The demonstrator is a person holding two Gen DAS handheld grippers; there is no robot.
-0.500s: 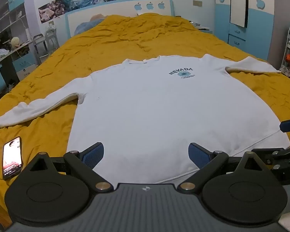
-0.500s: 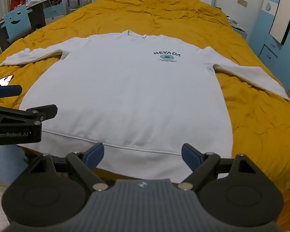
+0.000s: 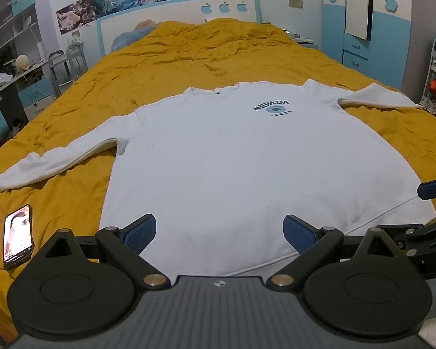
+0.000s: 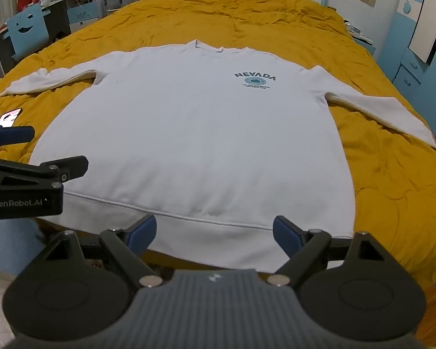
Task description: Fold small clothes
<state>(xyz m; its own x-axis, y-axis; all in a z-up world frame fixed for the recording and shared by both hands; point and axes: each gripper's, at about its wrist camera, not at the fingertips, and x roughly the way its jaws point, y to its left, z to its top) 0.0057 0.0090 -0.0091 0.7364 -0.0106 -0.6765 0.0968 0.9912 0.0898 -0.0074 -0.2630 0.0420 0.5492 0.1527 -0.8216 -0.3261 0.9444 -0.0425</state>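
While both grippers are hovering just short of the sweatshirt's point(image 4: 194, 133) hem, I am keeping the left gripper point(image 3: 219, 232) and the right gripper point(image 4: 215, 234) spread as wide as they go, fingers holding nothing. I am judging the first fold best started by pinching the hem near both corners together, lifting evenly. The sweatshirt is lying flat, face up, on the yellow bedspread point(image 4: 378, 189), sleeves stretched outward, white, with a dark NEVADA print point(image 4: 255, 79) toward its collar. A phone point(image 3: 17, 237) is resting beside its left hem corner.
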